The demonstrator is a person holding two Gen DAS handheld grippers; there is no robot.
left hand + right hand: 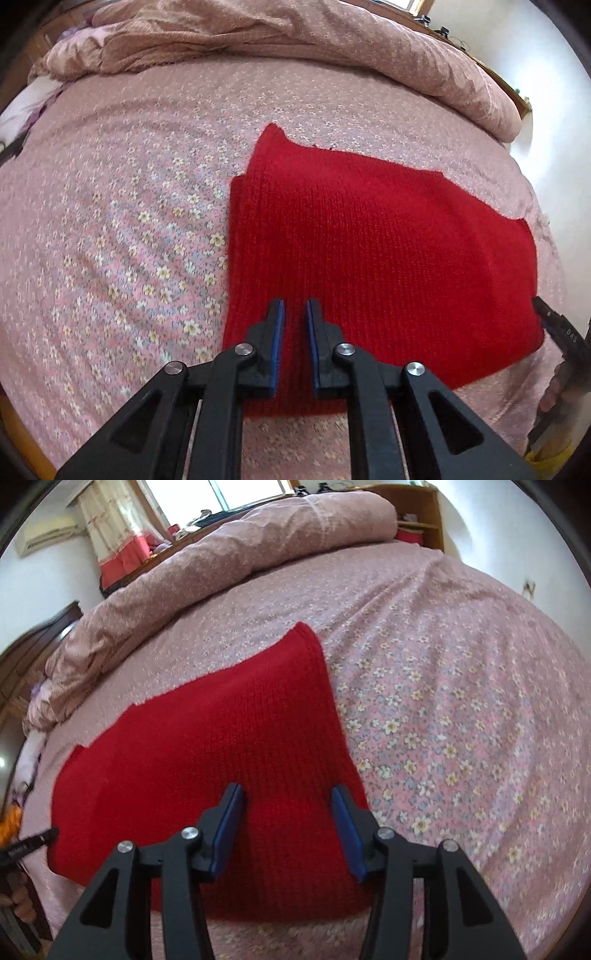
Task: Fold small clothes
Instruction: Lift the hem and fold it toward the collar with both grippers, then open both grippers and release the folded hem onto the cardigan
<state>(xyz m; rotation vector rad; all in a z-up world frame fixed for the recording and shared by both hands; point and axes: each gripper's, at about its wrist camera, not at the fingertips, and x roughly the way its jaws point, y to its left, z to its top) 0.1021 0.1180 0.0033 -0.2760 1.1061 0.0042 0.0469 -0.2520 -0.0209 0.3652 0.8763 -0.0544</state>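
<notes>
A red knitted garment (pixel 369 240) lies flat on the pink flowered bedsheet (pixel 110 221); its left side looks folded over into a straight edge. My left gripper (pixel 295 306) hovers over its near left part, jaws a narrow gap apart, holding nothing. In the right wrist view the same garment (pixel 221 738) fills the middle. My right gripper (pixel 288 794) is wide open above its near right corner, empty. The other gripper's tip shows at each view's edge, in the left wrist view (pixel 546 317) and in the right wrist view (pixel 40 838).
A rumpled pink quilt (pixel 258 535) is piled along the far side of the bed. A wooden shelf (pixel 417 513) and a curtained window (pixel 122 528) stand beyond it. The bed's near edge runs just under both grippers.
</notes>
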